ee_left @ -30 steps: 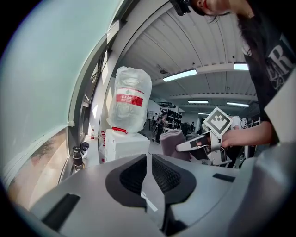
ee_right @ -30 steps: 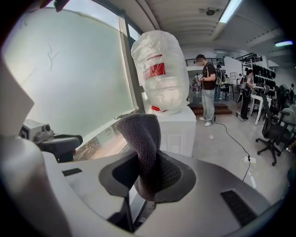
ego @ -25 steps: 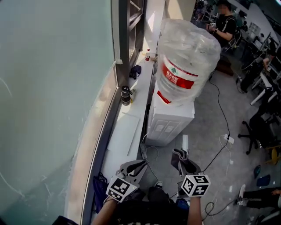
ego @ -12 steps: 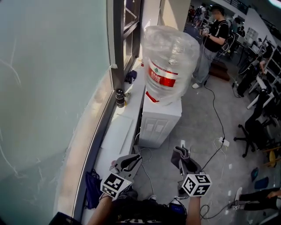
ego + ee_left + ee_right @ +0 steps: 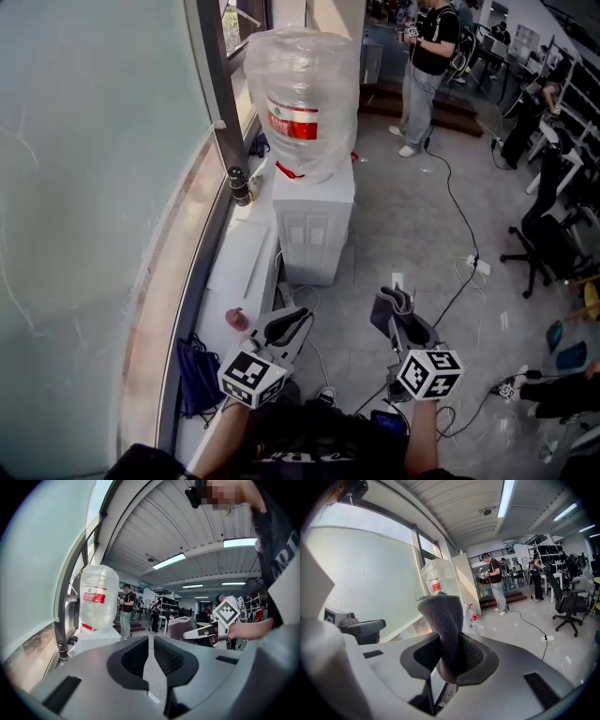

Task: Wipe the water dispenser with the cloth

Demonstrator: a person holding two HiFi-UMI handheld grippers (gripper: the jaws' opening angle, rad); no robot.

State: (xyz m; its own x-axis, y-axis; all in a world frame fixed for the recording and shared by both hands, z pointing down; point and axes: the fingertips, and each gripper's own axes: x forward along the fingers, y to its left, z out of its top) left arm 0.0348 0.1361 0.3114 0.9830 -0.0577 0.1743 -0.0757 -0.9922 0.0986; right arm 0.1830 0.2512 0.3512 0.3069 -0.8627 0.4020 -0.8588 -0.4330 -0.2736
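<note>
The right hand-held gripper [image 5: 396, 314] is clamped on the grey cloth [image 5: 389, 302]. In the right gripper view the cloth [image 5: 443, 616] is pinched between the two dark pads of the right hand-held gripper [image 5: 447, 645] and stands up above them in a folded hump. The left hand-held gripper [image 5: 298, 321] holds nothing. In the left gripper view the jaws of the left hand-held gripper [image 5: 151, 641] are drawn together with only a thin slit between the pads. The water dispenser [image 5: 314, 220], a white cabinet, carries a large clear water bottle [image 5: 302, 94] with a red label. It stands on the floor against the white window ledge [image 5: 239, 267], well ahead of both grippers and apart from the cloth. In the head view the dispenser lies slightly to the left of the cloth. On the ledge are a dark flask [image 5: 239, 186] by the dispenser and a small pink object [image 5: 234, 319] near the left gripper. A person [image 5: 427, 56] stands on the floor beyond the dispenser, and a black cable [image 5: 455, 202] runs to a power strip [image 5: 476, 265].
</note>
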